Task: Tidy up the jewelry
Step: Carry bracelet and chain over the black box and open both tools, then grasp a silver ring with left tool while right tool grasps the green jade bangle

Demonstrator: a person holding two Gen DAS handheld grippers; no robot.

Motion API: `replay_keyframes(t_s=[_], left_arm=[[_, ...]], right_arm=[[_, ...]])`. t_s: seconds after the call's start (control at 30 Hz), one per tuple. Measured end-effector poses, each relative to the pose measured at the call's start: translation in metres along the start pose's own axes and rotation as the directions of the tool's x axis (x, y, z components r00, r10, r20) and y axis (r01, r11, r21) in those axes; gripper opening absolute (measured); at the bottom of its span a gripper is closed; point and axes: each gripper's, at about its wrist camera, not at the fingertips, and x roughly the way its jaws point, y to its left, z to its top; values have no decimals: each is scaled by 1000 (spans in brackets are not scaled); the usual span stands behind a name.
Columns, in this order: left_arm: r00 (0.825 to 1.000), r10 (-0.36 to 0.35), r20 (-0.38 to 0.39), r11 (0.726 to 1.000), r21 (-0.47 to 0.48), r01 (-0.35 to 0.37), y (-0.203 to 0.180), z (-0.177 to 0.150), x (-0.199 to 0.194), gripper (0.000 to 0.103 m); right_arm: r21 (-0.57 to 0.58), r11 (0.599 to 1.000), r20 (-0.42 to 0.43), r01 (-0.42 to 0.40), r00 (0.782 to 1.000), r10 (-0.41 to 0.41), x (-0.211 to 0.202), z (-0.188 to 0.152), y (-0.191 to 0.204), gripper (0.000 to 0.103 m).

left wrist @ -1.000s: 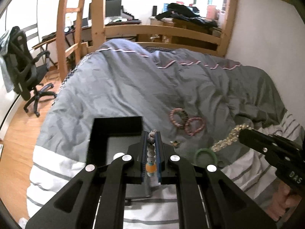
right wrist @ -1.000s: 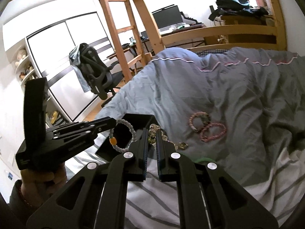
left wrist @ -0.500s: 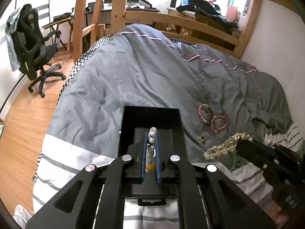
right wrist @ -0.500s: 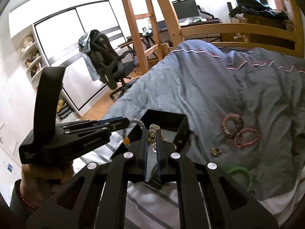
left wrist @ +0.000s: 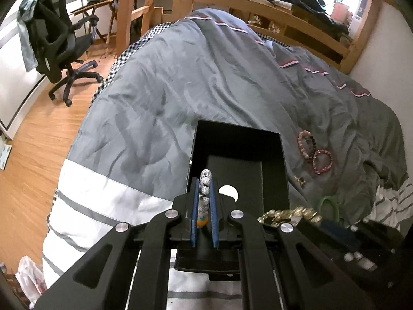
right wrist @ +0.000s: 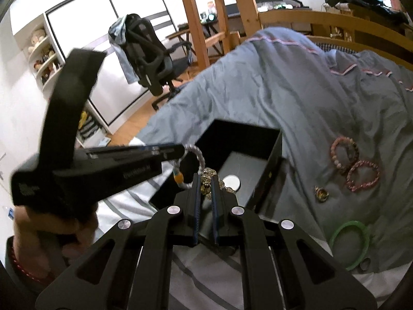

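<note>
An open black jewelry box (left wrist: 240, 139) (right wrist: 273, 155) lies on the grey duvet. My left gripper (left wrist: 204, 180) is shut on a white beaded bracelet (left wrist: 205, 193) with an orange bead, held over the box's near edge; it also shows in the right wrist view (right wrist: 198, 156). My right gripper (right wrist: 205, 178) is shut on a gold crystal bracelet (right wrist: 209, 178), also over the box; the bracelet shows in the left wrist view (left wrist: 291, 213). Two pink bracelets (right wrist: 353, 165), a gold ring (right wrist: 320, 193) and a green bangle (right wrist: 348, 242) lie on the bed to the right.
The bed's wooden frame (left wrist: 284, 7) runs along the far side, with a ladder (right wrist: 204, 18) and a desk behind. A black office chair (left wrist: 59, 41) stands on the wooden floor to the left. A striped white sheet (left wrist: 103, 206) covers the near end of the bed.
Both grippers have moved forward and closer together over the black box, each still holding its bracelet. The box now fills more of both views.
</note>
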Motion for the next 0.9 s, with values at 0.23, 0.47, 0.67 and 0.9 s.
replay_keyframes(t_s=[0.23,0.47,0.67,0.9], left_arm=[[1000,17,14,1000,-8,-17,1,1,-1,9],[990,30,141,999,-23,-27,-1,2,-20,83],[978,-22,209,999,33,15,-26,0,-26,95],[973,-119,197,981,177,84,-83,-15,-17,95]], right_arm=[[-7,1000,-45,2,999,-2,10,-8,-3,15],[37,997,83,71,994,-74,-31,3,-24,92],[104,969,114,223,965,-234,-78,8,-76,99],[153,931,102,332,932,-349,-113,-6,-129,99]])
